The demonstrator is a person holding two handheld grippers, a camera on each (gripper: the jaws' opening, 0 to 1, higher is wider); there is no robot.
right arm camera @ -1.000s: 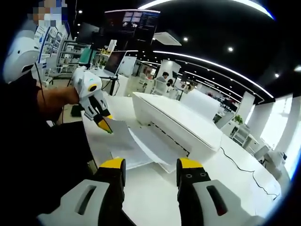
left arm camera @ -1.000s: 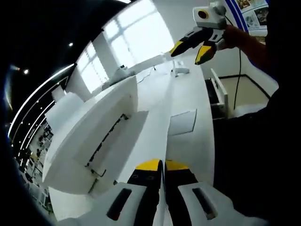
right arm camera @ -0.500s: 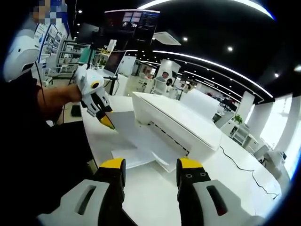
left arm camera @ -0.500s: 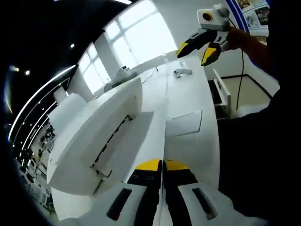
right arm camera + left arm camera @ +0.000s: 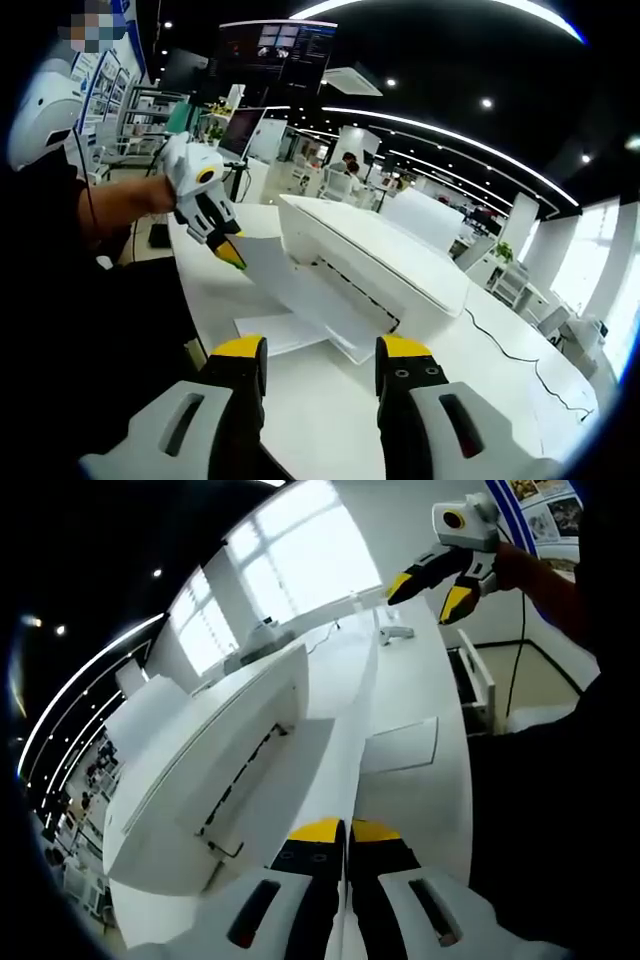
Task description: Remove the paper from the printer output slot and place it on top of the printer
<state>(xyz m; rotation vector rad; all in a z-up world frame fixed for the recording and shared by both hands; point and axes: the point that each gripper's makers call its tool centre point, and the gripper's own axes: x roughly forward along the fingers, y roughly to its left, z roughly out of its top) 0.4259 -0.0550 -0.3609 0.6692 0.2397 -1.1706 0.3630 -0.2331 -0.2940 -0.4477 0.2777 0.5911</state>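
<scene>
Mid-removal: our left tool (image 5: 228, 250) is clamped on the paper (image 5: 290, 285), lifted edge-on ahead of its jaws, just beside the printer (image 5: 370, 265). Right tool (image 5: 318, 365) gapes idle over the desk (image 5: 330, 420). Next we judge: carry the sheet over the printer top, then release.

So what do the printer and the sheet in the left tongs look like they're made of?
Printer: probably moulded plastic, matte white with a smooth shell and rounded edges. Sheet: looks like plain white paper, thin and sagging between the left tongs and the output slot.
</scene>
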